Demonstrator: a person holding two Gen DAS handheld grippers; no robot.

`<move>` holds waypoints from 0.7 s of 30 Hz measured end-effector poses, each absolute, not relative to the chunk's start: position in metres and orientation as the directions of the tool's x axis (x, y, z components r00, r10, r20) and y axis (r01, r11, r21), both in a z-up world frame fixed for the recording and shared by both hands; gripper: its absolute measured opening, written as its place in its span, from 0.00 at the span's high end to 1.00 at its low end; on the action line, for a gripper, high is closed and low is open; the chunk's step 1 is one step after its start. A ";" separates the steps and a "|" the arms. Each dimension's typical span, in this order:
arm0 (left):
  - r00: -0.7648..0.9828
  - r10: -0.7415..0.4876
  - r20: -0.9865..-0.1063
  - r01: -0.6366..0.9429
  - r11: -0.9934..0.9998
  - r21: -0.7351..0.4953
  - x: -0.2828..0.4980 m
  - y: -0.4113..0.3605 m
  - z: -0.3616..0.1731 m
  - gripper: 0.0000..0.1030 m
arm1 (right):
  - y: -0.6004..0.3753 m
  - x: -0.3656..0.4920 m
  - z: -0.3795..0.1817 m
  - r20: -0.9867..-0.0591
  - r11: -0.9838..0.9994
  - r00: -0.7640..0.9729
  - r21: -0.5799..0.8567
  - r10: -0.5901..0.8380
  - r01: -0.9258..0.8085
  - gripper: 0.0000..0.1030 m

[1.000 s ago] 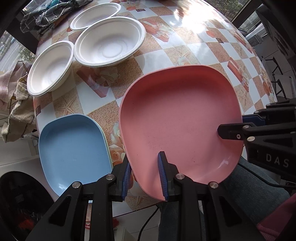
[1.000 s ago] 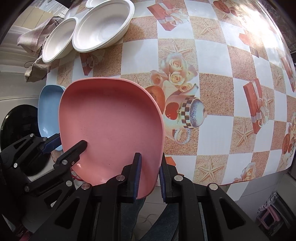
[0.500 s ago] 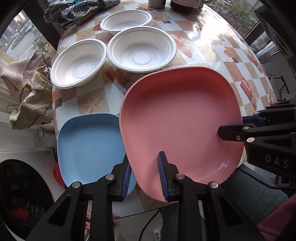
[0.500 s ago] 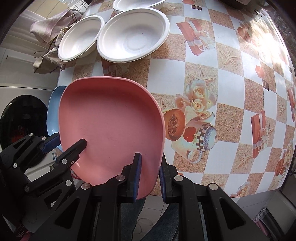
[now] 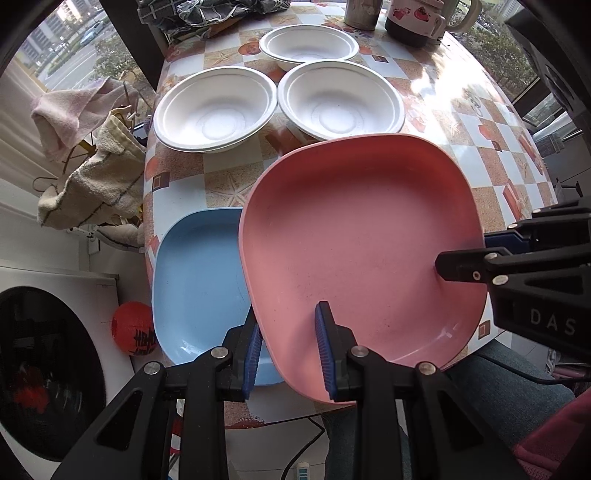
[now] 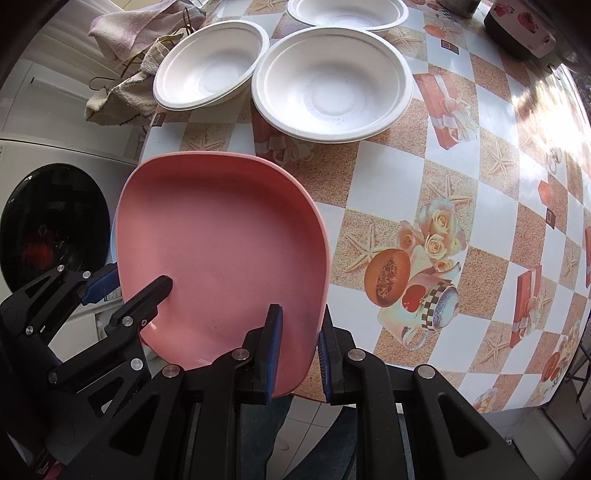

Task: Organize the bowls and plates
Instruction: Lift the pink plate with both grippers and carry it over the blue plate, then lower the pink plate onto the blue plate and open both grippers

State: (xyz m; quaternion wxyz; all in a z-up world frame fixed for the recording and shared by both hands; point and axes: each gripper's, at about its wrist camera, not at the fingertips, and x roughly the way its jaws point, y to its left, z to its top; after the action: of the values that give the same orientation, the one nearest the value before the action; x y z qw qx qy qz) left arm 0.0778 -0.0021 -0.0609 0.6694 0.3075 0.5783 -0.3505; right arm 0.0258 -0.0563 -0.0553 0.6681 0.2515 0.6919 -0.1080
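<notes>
Both grippers hold a pink plate (image 5: 364, 258) above the table's near edge. My left gripper (image 5: 288, 332) is shut on its near left rim, one pad under and one on top. The right gripper (image 5: 460, 254) clamps the plate's right rim in the left wrist view. In the right wrist view the pink plate (image 6: 221, 251) fills the lower left, with my right gripper (image 6: 299, 332) shut on its rim and the left gripper (image 6: 136, 284) at its far side. A blue plate (image 5: 199, 280) lies on the table corner, partly under the pink one. Three white bowls (image 5: 216, 109) (image 5: 341, 101) (image 5: 308, 46) sit beyond.
The patterned tablecloth (image 6: 443, 177) stretches bare to the right. A dark pot (image 5: 413, 18) and a metal cup (image 5: 362, 14) stand at the far edge. Towels (image 5: 92, 184) hang off the left side above a washing machine (image 5: 40, 369). A person's legs (image 5: 498, 387) are below.
Both grippers carried the pink plate leftward and rolled with it; it now overlaps the blue plate's right edge. More of the bowls and far table came into view.
</notes>
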 end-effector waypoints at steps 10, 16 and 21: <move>0.096 -0.105 -0.990 0.756 0.655 0.004 0.100 0.030 -0.060 0.71 | -0.036 0.050 -0.049 -0.975 0.881 0.018 0.207 0.220 0.425 0.80; 0.100 -0.066 -0.993 0.731 0.682 0.028 0.112 0.046 -0.066 0.71 | -0.018 0.065 -0.061 -0.967 0.892 -0.011 0.229 0.253 0.390 0.80; 0.126 -0.037 -0.991 0.723 0.687 0.066 0.123 0.048 -0.068 0.71 | -0.014 0.073 -0.073 -0.952 0.867 -0.020 0.270 0.306 0.420 0.80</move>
State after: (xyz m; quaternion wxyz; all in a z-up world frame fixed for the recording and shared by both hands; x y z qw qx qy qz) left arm 0.1234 0.0479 -0.0681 0.6939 0.2851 0.6018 -0.2739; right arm 0.0727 -0.0140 -0.0726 0.6523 0.2545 0.7127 -0.0436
